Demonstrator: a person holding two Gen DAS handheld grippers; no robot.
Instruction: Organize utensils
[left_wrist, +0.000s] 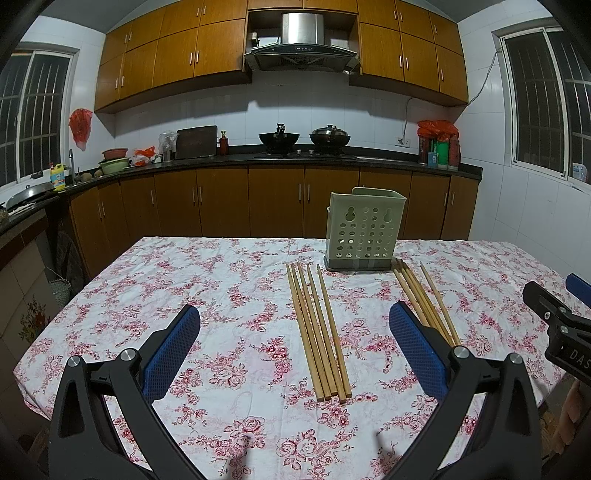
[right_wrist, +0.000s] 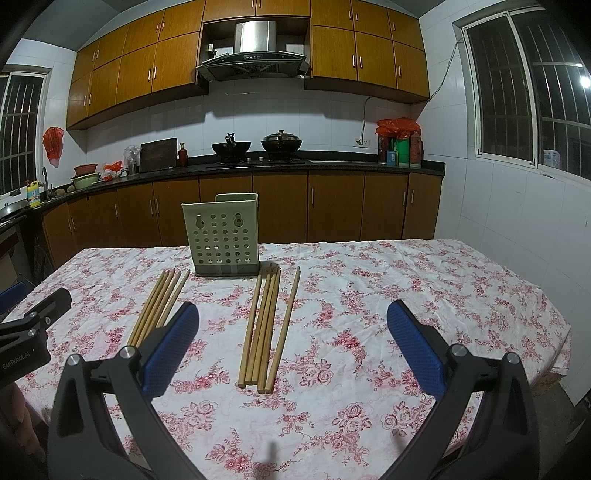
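Hovering over the tablecloth (left_wrist: 221, 266), I held my left claw (left_wrist: 295, 343) and right claw (right_wrist: 293, 341) wide apart, empty, each lined up with its own chopsticks: left bunch (left_wrist: 317, 332), right bunch (right_wrist: 262, 328). Pale bamboo, lying parallel, they pointed toward the perforated green holder (left_wrist: 364, 232) beyond.

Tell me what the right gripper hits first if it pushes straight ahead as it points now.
Likely the right bundle of chopsticks, lying on the tablecloth between the open right gripper fingers; its height above them is unclear.
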